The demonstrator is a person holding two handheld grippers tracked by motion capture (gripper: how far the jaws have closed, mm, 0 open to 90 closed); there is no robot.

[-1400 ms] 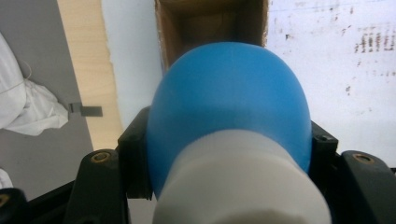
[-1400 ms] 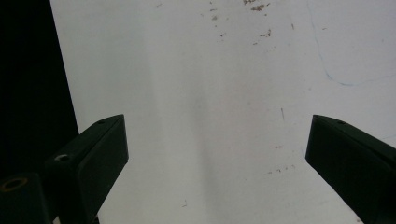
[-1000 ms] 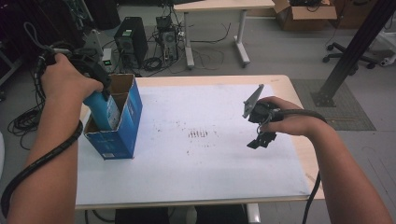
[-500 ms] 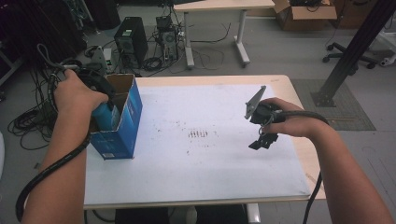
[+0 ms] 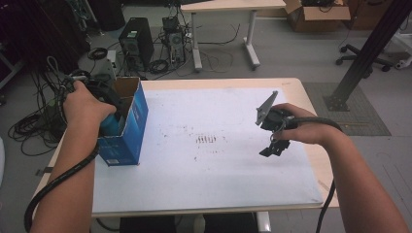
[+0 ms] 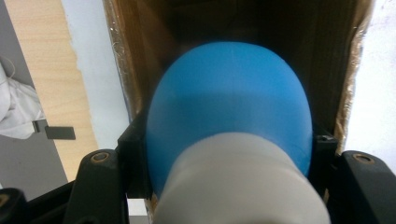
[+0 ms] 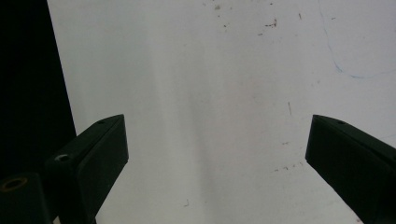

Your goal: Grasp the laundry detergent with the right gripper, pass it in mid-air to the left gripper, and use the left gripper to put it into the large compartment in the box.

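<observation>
The blue bottle (image 6: 229,102), white-capped, sits clamped in the left gripper (image 5: 104,104) jaws inside the open blue cardboard box (image 5: 133,121) at the bench (image 5: 194,184) left edge, its brown walls close around, while the right gripper (image 5: 274,145) hovers released well apart.

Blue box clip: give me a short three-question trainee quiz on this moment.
1. True or false: the left gripper is shut on a blue and white bottle.
2. Where is the bottle now? A) lying on the white mat B) in the open top of the blue box C) on the floor
3. Fill in: the right gripper hangs over the mat with its jaws ____ and nothing between them.

Key: 1 true; 2 B; 3 open.
</observation>
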